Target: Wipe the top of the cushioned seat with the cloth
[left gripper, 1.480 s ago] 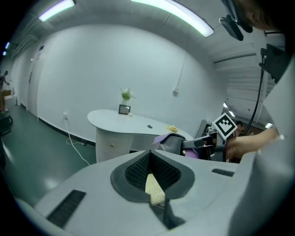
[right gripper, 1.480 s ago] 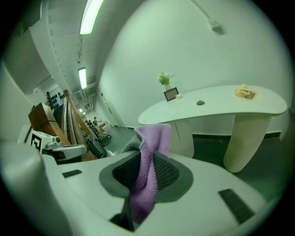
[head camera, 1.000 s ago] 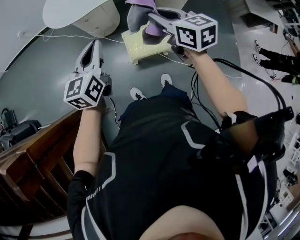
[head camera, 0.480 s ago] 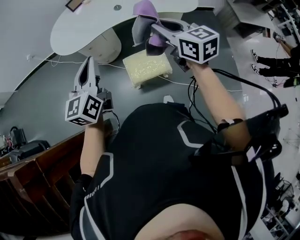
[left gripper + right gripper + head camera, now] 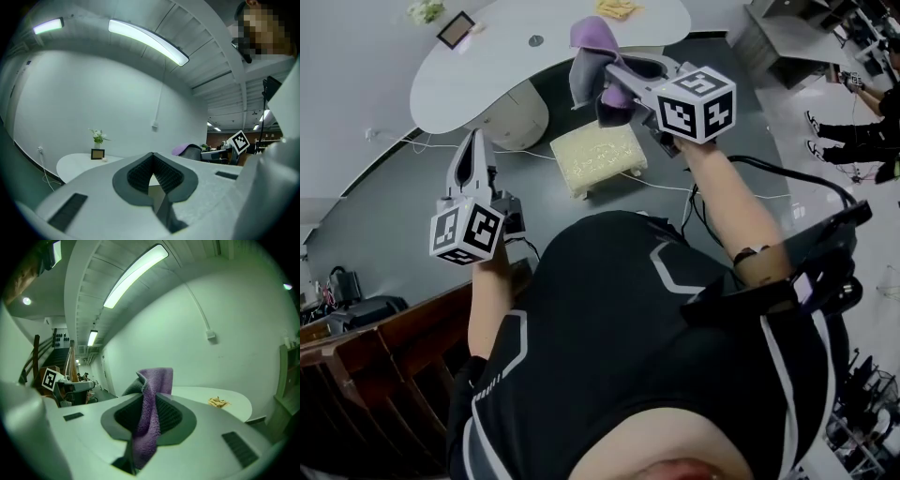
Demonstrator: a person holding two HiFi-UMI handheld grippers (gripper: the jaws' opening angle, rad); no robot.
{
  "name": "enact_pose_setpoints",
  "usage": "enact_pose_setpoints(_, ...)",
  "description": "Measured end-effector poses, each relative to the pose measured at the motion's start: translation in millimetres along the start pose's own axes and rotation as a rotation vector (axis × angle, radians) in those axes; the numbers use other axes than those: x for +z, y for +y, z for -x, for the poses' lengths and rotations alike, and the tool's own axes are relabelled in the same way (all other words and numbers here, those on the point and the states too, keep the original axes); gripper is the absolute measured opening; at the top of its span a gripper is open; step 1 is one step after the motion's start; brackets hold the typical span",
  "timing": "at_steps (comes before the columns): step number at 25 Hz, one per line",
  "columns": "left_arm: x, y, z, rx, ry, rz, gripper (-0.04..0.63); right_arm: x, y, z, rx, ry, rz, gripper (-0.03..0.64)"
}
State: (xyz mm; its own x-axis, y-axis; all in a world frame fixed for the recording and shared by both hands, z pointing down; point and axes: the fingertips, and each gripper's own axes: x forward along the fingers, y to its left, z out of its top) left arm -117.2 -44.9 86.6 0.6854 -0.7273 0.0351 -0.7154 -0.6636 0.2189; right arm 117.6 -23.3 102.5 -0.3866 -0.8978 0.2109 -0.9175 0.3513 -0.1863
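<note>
Both grippers have been lifted since the earlier frames, and the cloth (image 5: 591, 42) has been carried up and away from the cushioned seat (image 5: 598, 157). The seat was just under the right jaws a second ago. It is now seen on the floor well below them, between the two grippers in the head view and touching neither.

The right gripper (image 5: 149, 394) is clamped on the purple cloth. A fold is pinched between the pads and the rest hangs loose ahead of the jaw tips. The left gripper (image 5: 152, 154) is pressed together with nothing held, and only a white table (image 5: 79, 164) and wall are seen beyond its jaws.

No contact between cloth and seat top is shown, so no wiping is under way. It is judged that either a stroke was finished or the cloth must be lowered again onto the seat top.
</note>
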Motion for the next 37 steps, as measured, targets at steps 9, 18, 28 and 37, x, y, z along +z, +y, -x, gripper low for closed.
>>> enact_pose_setpoints(9, 11, 6, -3, 0.045, -0.020, -0.083, 0.003, 10, 1, -6, 0.000, -0.010, 0.042, 0.081)
enact_pose_setpoints(18, 20, 4, -8, 0.059, -0.024, -0.117, 0.003, 16, -6, -6, -0.027, 0.003, 0.078, 0.081)
enact_pose_setpoints(28, 21, 11, -12, 0.090, -0.040, -0.120, 0.003, 21, -16, -5, -0.065, -0.012, 0.081, 0.081)
enact_pose_setpoints(37, 18, 11, -13, 0.089, -0.036, -0.109, 0.003, 19, -19, -5, -0.075, -0.005, 0.084, 0.081)
